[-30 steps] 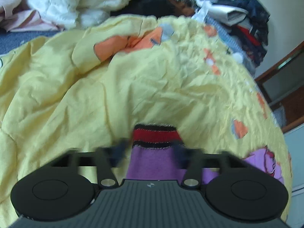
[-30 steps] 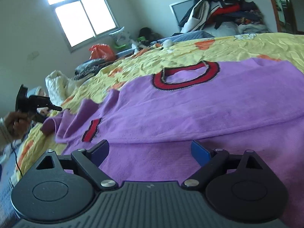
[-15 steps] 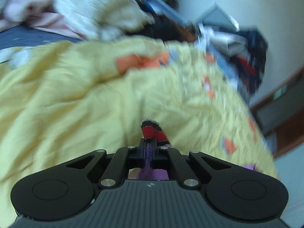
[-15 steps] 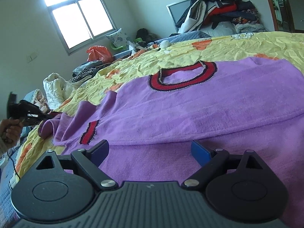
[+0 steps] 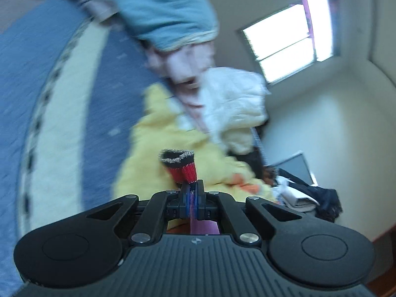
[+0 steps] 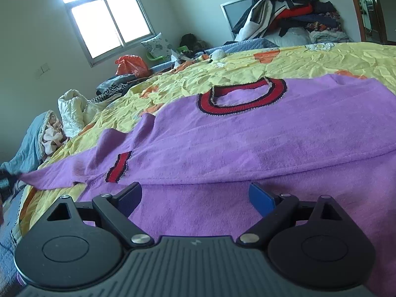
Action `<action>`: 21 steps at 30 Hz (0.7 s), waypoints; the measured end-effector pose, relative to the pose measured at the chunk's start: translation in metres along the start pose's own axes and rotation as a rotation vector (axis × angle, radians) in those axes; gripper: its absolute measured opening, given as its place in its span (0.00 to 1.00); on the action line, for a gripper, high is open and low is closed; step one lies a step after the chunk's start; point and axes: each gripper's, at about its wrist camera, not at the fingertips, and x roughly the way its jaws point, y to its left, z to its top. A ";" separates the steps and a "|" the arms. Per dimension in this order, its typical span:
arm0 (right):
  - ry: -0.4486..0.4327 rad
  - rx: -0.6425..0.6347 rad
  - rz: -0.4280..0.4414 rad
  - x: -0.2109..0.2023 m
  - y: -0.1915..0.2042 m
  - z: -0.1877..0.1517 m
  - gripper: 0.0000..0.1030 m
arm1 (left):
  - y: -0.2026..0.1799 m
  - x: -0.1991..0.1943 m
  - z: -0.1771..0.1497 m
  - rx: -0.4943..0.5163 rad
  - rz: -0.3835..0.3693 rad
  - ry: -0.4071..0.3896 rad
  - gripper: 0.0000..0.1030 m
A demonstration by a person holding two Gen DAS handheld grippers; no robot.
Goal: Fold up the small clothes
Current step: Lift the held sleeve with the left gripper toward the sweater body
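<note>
Sweater (image 6: 247, 133) cuff (image 5: 182, 167) protrudes, seemingly pinched, from left tool (image 5: 191, 193).

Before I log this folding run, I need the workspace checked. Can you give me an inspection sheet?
Surface: yellow bedspread, wrinkled, orange patches.
Job's things: purple sweater lying flat, red-and-black collar facing up; one sleeve pulled out sideways, its striped cuff clamped.
Clutter: white quilted bundle, blue and pink garments, orange bag, clothes pile at the wall.
Grippers: left gripper shut on the cuff; right gripper open above the sweater's hem, gripping nothing.
Cables: nothing seen.
Surroundings: bright window, blue rug on the floor.
</note>
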 end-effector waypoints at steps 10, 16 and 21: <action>0.019 0.005 0.010 0.002 0.000 -0.001 0.96 | 0.029 -0.030 0.014 -0.089 0.023 -0.107 0.02; 0.024 0.004 0.013 0.002 0.000 -0.002 0.97 | 0.035 -0.030 0.008 -0.095 0.075 -0.054 0.02; 0.031 0.007 0.021 0.002 0.000 0.000 0.98 | 0.025 -0.038 0.003 -0.074 0.068 -0.071 0.02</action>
